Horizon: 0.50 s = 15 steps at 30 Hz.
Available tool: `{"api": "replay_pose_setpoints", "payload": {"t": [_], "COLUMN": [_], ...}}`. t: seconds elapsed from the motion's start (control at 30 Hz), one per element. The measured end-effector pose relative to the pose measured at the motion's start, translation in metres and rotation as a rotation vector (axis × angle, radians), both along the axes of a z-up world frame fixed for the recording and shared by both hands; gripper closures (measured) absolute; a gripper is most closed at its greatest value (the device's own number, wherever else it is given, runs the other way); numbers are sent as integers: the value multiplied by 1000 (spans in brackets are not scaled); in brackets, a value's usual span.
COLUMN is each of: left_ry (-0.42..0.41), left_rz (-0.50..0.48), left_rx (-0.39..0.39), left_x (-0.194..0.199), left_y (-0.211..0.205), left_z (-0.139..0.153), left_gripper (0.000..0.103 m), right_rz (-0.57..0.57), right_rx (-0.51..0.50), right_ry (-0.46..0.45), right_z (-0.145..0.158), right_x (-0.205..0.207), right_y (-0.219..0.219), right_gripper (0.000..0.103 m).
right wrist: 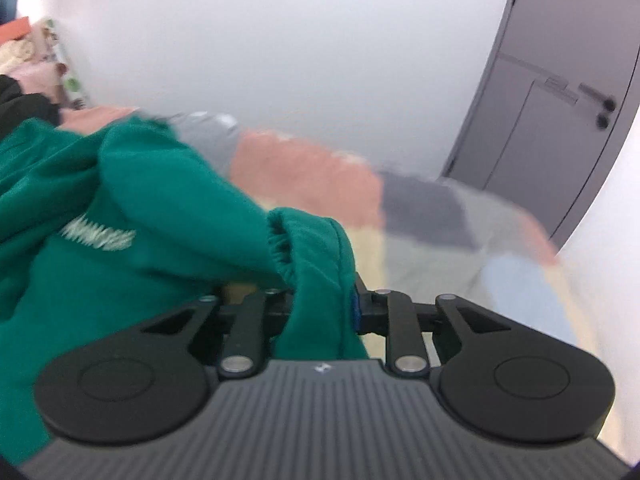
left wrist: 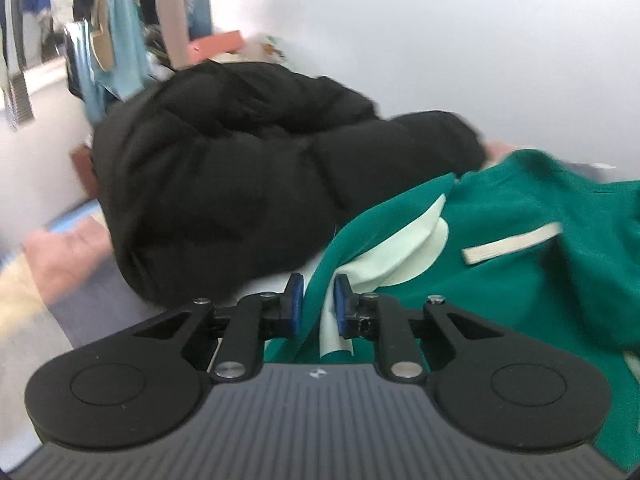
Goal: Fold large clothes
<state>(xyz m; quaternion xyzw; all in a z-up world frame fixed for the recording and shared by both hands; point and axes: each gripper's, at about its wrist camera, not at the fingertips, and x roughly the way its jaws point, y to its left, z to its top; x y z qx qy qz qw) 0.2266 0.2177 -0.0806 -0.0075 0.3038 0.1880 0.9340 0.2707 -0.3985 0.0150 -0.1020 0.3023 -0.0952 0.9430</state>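
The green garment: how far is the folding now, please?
Early stage. Done: both grippers have taken hold; the left gripper pinches the green garment at an edge with pale lining, the right gripper a gathered fold. No neat fold shows; it lies bunched. Left: all folding, then the black puffer jacket.

White walls point(right wrist: 280, 40), a grey door point(right wrist: 540, 140), hanging clothes point(left wrist: 120, 32) behind.

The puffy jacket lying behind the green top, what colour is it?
Black. The puffy jacket shows best in the left wrist view.
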Motion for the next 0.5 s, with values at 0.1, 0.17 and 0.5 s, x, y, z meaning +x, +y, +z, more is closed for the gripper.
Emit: {"api": "replay_pose_setpoints", "payload": {"t": [0.1,0.17,0.5], "left_ry": [21,28,119], "left_rz": [55,76,143], "left_rx": [15,52,231], "left_x": [38,61,159], "left_y": [36,47,74], "left_z": [14,21,-46], "left_gripper": [84,84,84], "right_rz": [-53,-95,-244], "right_rx": [-36,-27,88], "right_ry": [-50,-75,-97], "right_z": [13,14,-95], "right_x": [30,50,113], "right_y": [-14,-22,-46], "right_gripper": [79,79,78]}}
